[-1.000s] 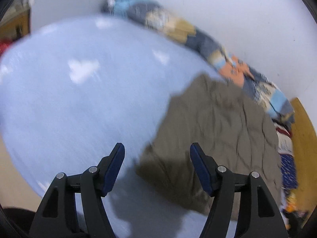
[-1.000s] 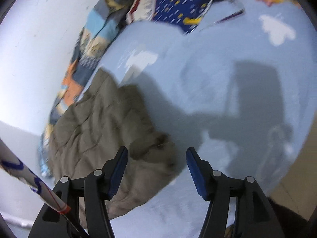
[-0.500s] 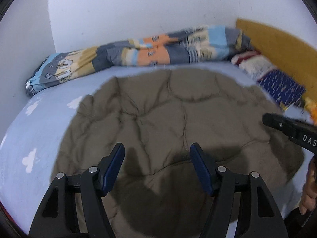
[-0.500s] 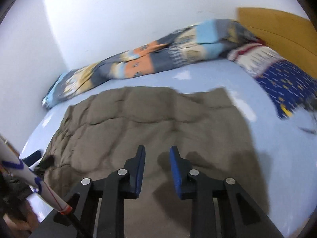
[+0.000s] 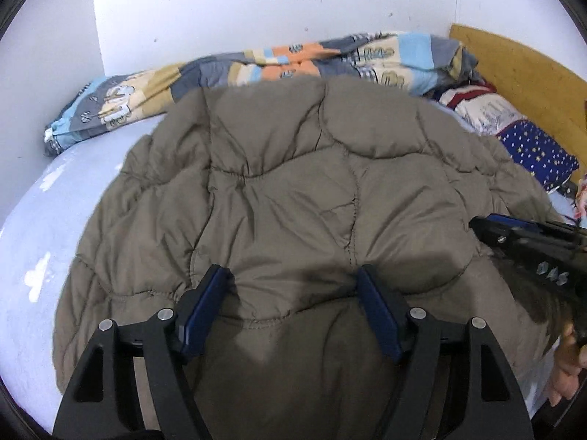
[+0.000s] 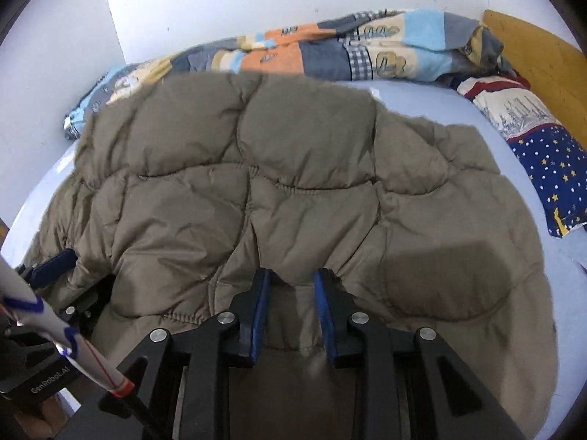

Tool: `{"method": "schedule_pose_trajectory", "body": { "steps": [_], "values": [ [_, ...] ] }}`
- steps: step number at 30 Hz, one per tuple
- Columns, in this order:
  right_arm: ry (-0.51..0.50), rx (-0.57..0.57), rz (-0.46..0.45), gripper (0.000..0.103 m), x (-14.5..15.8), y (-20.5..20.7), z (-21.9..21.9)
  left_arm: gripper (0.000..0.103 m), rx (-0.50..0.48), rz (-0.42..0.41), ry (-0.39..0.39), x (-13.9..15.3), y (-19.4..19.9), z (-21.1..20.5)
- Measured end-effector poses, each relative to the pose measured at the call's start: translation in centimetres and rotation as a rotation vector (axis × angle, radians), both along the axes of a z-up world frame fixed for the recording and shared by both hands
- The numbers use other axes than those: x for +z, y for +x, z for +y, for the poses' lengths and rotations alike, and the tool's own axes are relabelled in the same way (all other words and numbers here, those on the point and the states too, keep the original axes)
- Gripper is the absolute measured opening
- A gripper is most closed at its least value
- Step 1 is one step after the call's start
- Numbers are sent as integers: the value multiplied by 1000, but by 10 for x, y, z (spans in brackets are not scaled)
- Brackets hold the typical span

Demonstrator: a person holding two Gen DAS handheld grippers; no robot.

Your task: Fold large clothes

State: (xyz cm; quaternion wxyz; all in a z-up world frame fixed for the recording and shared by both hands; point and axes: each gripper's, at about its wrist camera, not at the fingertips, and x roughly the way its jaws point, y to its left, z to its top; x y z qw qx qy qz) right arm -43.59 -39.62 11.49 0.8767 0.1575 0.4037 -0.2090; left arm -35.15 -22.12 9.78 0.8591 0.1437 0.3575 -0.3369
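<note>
Coat (image 5: 293,190), brown and quilted, spread flat across most of bed (image 5: 40,242), near hem bunched at bed's near edge, far end touching striped blanket (image 5: 293,62) along wall. Left gripper (image 5: 291,308) at near hem, 2 fingers spread wide, padding bulging up between them (pads touching fabric on both sides, not squeezing it). Right gripper (image 6: 291,308) also at near hem, to the right of the left one, fingers drawn close together with a narrow fold of coat between; cannot tell whether truly pinched or only flanked. Starred pillow (image 6: 554,172) at bed's right edge, just beside coat's right side. Wooden headboard (image 6: 543,55) behind pillow. Blue sheet with white cloud marks bare along bed's left edge.
</note>
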Motion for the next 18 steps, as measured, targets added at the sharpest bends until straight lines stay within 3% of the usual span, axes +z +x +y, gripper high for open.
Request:
{"method": "schedule_pose_trajectory", "body": {
  "steps": [6, 9, 12, 15, 18],
  "values": [
    [50, -52, -110, 29, 34, -48, 5, 73, 13, -94, -7, 24, -27, 24],
    [45, -112, -90, 31, 36, -74, 6, 73, 43, -134, -1, 27, -39, 39],
    [74, -146, -57, 35, 25, -92, 8, 73, 57, -72, 29, 10, -36, 48],
    [105, -165, -11, 38, 9, -92, 10, 75, 62, -47, 32, -1, -31, 51],
    [59, -155, 40, 38, 0, -81, 14, 75, 65, -97, 37, 5, -39, 53]
  ]
}}
